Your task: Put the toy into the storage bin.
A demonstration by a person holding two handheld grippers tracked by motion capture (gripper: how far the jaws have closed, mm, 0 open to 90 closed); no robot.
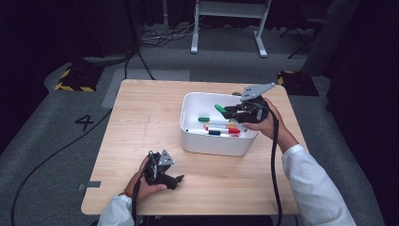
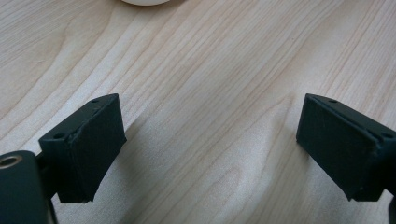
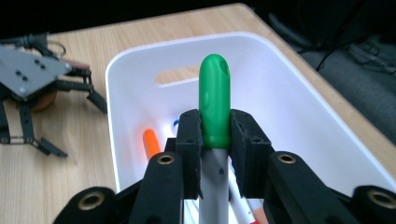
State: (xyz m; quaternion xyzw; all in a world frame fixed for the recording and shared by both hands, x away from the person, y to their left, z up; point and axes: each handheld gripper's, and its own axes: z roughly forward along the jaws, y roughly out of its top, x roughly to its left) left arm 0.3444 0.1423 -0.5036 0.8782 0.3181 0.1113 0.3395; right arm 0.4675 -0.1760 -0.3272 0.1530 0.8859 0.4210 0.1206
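Marker [image 3: 214, 102] green-capped, pinched between the right gripper [image 3: 215, 140] jaws, held over the white bin [image 1: 207, 143] | bin held more markers [image 1: 219, 128], red and green caps among them | left gripper [image 1: 175, 180] sat low on the table [image 1: 141, 122], near the front edge, jaws spread with nothing between them.

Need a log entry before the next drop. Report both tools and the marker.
Right tool shut on green-capped marker, above white bin. Left tool open, nothing between its jaws, low over table. Other markers lie in bin; nothing blocking.
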